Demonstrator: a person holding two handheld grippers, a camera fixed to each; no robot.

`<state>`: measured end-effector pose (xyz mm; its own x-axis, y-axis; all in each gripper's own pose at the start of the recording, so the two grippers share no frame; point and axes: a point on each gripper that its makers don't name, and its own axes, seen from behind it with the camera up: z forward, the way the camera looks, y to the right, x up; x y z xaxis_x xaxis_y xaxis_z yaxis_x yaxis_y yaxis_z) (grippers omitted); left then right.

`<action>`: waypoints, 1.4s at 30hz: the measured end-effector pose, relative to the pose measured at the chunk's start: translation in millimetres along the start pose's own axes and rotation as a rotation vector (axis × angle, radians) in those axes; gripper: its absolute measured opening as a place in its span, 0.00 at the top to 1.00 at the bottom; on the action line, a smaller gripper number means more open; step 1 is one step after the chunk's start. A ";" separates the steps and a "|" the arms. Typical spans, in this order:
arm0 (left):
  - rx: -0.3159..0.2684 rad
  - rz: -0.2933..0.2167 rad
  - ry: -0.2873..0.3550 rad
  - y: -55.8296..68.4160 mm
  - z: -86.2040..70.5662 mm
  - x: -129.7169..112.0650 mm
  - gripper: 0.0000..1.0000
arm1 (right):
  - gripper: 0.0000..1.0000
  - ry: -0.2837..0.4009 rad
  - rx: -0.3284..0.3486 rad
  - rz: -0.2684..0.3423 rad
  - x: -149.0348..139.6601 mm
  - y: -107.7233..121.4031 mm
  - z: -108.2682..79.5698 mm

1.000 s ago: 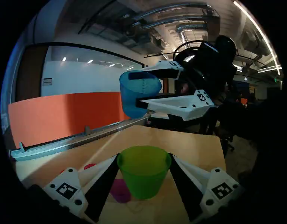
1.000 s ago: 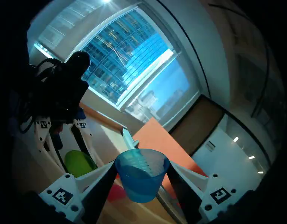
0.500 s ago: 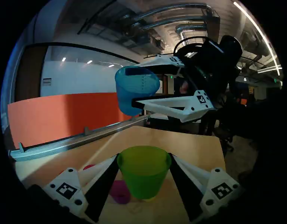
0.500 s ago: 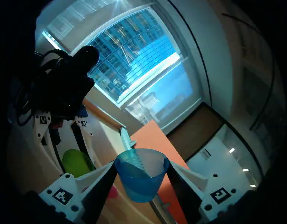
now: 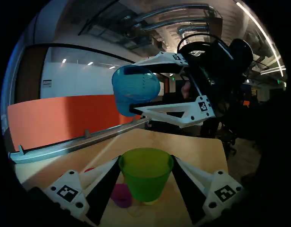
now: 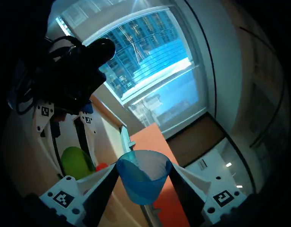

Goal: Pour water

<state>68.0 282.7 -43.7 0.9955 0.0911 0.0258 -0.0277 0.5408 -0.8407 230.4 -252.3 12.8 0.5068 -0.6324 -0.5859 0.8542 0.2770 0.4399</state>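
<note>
Your left gripper [image 5: 145, 160] is clamped on the green cup [image 5: 146, 181], one finger on each side just below the rim. It holds the cup upright, low over the wooden table [image 5: 194, 145]; whether the base touches the wood I cannot tell. Your right gripper [image 6: 143, 168] grasps the blue cup [image 6: 142, 185] the same way. In the left gripper view that cup hangs tilted, above and beyond the green one, with what looks like water pooled against its lower wall.

Both cups look like thin, smooth, tapered plastic: light, somewhat flexible and likely slippery. The grip just under the rim is probably the stiffest place, so squeeze firmly without crushing. Expect the water's weight to shift as you tip.
</note>
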 end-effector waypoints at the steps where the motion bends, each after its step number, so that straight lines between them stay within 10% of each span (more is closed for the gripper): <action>1: 0.000 0.001 0.000 -0.3 0.0 0.0 0.10 | 0.09 -0.002 -0.001 -0.011 -0.2 0.3 0.2; 42: -0.008 -0.001 0.004 1.4 -1.3 -1.0 0.11 | 0.09 -0.020 -0.016 -0.204 1.0 11.8 2.8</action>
<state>67.1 282.3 -45.6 0.9959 0.0874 0.0247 -0.0259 0.5342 -0.8450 240.7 -251.8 19.3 0.3210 -0.6910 -0.6477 0.9407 0.1533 0.3026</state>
